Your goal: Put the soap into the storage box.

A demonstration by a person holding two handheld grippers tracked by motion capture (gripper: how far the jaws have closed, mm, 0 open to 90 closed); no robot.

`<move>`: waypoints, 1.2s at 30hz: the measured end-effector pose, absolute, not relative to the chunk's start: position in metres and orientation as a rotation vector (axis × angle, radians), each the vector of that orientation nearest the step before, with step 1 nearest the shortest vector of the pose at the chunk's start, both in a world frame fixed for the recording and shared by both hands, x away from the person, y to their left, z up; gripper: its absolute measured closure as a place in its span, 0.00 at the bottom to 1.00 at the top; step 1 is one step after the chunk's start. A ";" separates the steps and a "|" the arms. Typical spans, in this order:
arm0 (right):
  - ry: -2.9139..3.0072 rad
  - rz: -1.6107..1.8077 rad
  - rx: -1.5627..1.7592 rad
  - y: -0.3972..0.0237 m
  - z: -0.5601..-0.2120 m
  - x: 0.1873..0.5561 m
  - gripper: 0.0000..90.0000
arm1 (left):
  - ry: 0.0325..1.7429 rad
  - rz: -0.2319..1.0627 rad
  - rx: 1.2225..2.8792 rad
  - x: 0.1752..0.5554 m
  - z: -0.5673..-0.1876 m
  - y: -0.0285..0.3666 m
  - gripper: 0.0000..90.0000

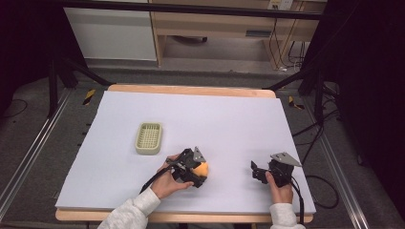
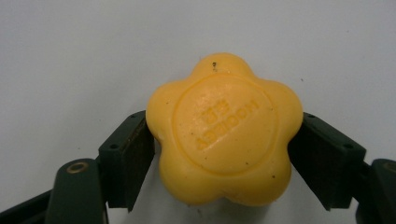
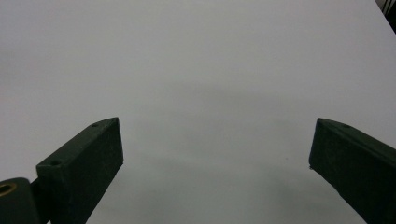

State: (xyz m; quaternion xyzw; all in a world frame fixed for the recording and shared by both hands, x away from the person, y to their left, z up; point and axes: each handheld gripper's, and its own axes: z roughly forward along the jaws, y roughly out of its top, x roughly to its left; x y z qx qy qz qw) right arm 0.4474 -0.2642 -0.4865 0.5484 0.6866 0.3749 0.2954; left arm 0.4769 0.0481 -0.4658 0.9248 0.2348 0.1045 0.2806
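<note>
A yellow flower-shaped soap (image 2: pixel 224 135) with raised lettering lies on the white table cover (image 2: pixel 93 56). My left gripper (image 2: pixel 223 142) has its two black pads against the soap's left and right lobes. In the high view the soap (image 1: pixel 203 168) is an orange-yellow spot at the tip of the left gripper (image 1: pixel 199 171), near the table's front middle. My right gripper (image 1: pixel 257 172) rests at the front right, pointing left. Its jaws stand wide apart over bare white cover in the right gripper view (image 3: pixel 215 149), with nothing between them.
A pale green slotted soap dish (image 1: pixel 149 138) sits on the white cover (image 1: pixel 215 114), left of centre and beyond the left gripper. The wooden table edge (image 1: pixel 191 89) runs along the back. Black frame legs and cables stand off both sides.
</note>
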 end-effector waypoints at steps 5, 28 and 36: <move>1.831 1.003 1.464 -0.264 -0.487 0.448 0.04 | 0.642 0.287 2.483 0.477 -0.464 0.049 0.28; 1.837 1.000 1.460 -0.264 -0.487 0.448 0.04 | 0.664 0.298 2.468 0.477 -0.464 0.049 0.28; 1.838 1.001 1.462 -0.264 -0.487 0.448 0.04 | 0.684 0.300 2.435 0.478 -0.455 0.057 0.28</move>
